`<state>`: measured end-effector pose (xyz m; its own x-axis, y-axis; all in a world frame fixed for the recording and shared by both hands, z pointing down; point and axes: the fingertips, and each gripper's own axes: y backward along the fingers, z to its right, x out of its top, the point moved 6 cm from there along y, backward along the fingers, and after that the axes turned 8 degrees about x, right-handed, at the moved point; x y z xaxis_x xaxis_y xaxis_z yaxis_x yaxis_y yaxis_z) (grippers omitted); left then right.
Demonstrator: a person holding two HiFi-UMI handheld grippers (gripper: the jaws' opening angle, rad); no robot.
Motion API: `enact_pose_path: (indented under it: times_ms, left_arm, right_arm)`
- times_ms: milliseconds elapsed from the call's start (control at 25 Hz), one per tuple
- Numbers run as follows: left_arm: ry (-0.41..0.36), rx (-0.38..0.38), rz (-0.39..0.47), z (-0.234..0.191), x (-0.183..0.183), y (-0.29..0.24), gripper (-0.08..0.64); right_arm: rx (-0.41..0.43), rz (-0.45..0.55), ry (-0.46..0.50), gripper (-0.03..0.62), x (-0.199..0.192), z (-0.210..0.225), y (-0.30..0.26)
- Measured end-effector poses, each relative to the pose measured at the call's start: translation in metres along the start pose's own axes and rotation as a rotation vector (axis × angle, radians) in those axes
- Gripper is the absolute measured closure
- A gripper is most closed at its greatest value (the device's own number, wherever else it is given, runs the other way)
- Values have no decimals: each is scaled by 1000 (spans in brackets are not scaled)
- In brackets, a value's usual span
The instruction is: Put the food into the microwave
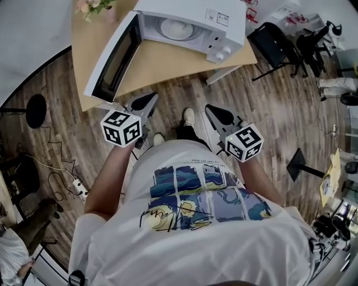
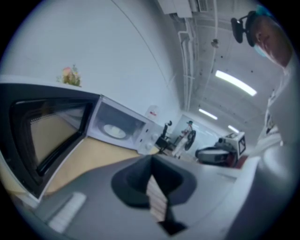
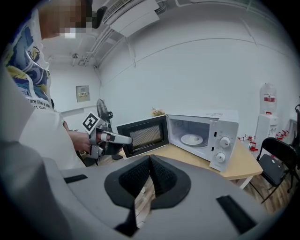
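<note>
A white microwave (image 1: 193,22) stands on a wooden table (image 1: 162,61) with its door (image 1: 114,58) swung wide open to the left. Inside it lies a white plate (image 1: 178,28); what is on the plate I cannot make out. My left gripper (image 1: 146,101) hangs just off the table's near edge, below the door, shut and empty. My right gripper (image 1: 211,110) is over the floor, farther from the table, also shut with nothing in it. In the right gripper view the microwave (image 3: 206,136), its plate (image 3: 191,138) and the left gripper (image 3: 110,138) all show beyond the closed right gripper (image 3: 150,159).
A small vase of flowers (image 1: 95,6) stands at the table's far left corner. A black chair (image 1: 274,42) is right of the table, a black stool (image 1: 36,110) to the left. A power strip (image 1: 78,190) with cables lies on the wooden floor.
</note>
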<state>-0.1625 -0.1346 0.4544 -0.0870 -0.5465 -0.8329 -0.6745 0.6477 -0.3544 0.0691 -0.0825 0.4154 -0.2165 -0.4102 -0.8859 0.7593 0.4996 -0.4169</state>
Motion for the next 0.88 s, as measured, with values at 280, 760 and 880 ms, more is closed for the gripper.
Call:
enact_pose_path:
  times_ms: [280,760,880]
  left_arm:
    - [-7,-4,5,3,-6,13,552]
    - [-17,-4,14,3,-8,27,552]
    - [-18,-1,14,1,-10,31,552]
  right_arm:
    - [-12,4,5,584,-5,-11,2]
    - [-8,4,22,584,-4,-26,-3]
    - [-2,2,26,584,-5,-28,-6]
